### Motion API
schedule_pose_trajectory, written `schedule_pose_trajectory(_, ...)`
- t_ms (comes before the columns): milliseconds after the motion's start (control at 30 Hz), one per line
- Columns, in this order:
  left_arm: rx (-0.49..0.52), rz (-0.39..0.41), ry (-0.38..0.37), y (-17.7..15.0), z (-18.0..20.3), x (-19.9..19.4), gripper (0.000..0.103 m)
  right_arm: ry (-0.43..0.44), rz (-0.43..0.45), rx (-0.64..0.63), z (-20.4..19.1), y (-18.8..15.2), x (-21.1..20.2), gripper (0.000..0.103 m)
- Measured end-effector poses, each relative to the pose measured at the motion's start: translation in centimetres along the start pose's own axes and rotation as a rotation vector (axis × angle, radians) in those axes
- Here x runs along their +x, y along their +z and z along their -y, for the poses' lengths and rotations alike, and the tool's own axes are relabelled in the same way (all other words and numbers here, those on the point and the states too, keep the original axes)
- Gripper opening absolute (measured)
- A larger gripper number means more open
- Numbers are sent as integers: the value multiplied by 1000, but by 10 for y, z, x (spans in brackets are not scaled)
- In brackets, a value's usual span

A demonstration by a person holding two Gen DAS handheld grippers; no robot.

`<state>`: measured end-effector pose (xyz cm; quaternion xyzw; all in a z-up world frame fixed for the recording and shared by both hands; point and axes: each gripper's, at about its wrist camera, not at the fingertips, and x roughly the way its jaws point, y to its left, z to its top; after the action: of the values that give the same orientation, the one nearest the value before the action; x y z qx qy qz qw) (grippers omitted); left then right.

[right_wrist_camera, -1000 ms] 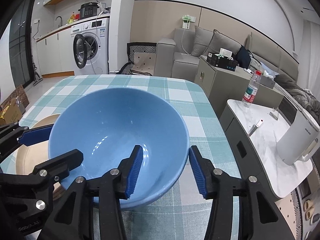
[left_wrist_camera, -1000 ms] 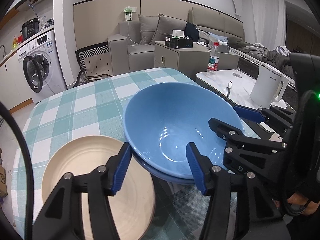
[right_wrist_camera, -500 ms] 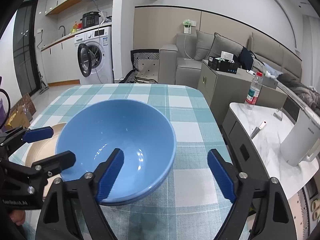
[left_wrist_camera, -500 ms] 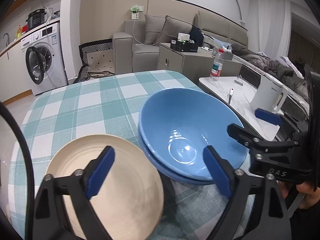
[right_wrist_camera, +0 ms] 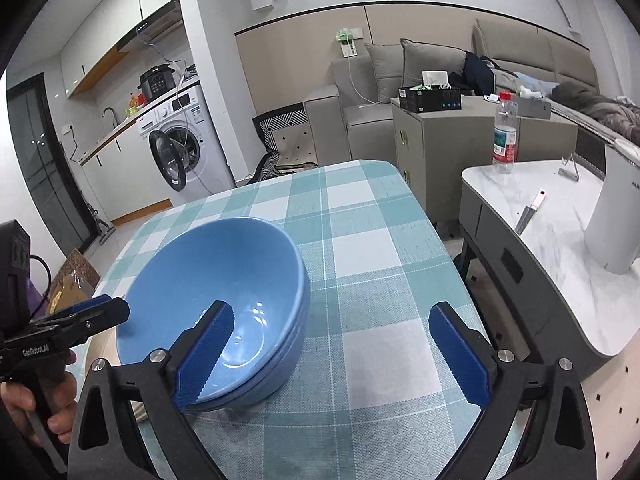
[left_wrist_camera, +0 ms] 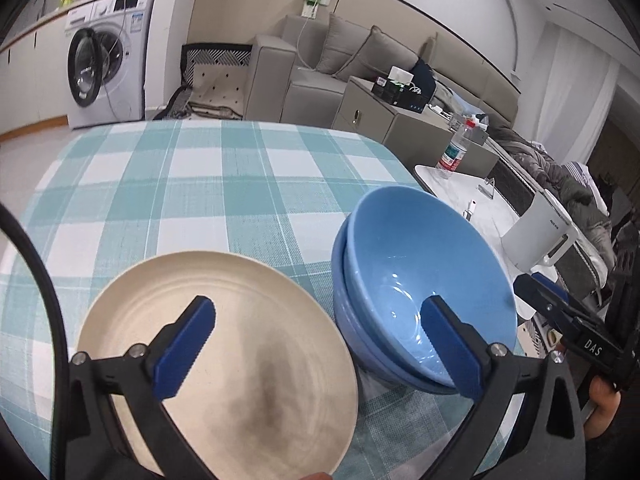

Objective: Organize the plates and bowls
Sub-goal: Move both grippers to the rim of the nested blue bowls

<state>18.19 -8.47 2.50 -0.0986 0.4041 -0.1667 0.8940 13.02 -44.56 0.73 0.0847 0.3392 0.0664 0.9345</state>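
While both of my jaws have just been opening, nothing sits pinched between them: my left hand-held gripper (left_wrist_camera: 318, 344) stands spread wide above the gap between plate and bowls, and my right hand-held gripper (right_wrist_camera: 332, 354) gapes just as wide, one pad over the bowl's near side, the other over bare cloth. The two blue bowls (left_wrist_camera: 424, 280), glossy and deep, are nested one inside the other on the worktop (left_wrist_camera: 192, 200), close to its right edge. Just beside them lies a cream plate (left_wrist_camera: 240, 320), matte, round and shallow, near the front edge. The teal-and-white checked cloth, woven and rough, runs clear toward the far rounded corners. Beyond the right edge stands a marble-topped side table (right_wrist_camera: 560, 240) with a white kettle (right_wrist_camera: 618, 216).
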Motion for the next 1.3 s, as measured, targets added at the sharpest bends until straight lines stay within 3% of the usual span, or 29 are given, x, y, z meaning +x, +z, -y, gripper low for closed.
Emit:
schedule_pose_trajectory(267, -7, -31, 14, 1, -3, 14, 103, 23, -43, 16, 0, -7, 15, 100)
schedule_pose_trajectory(400, 15, -29, 65, 1, -3, 19, 103, 7, -58, 3, -4, -10, 22, 100)
schedule_pose_trajectory(667, 24, -23, 51, 1, -7, 23, 103, -3, -64, 18, 0, -13, 30, 100)
schedule_pose_trajectory(900, 11, -33, 21, 1, -9, 27, 102, 44, -76, 61, 3, -16, 39, 99)
schedule_pose_trajectory(1167, 17, -45, -40, 2, -4, 28, 85, 103, -63, 59, -4, -18, 41, 71)
schedule_pose_trajectory(1300, 12, -53, -91, 1, 0, 27, 66, 120, -61, 62, -8, -17, 39, 62)
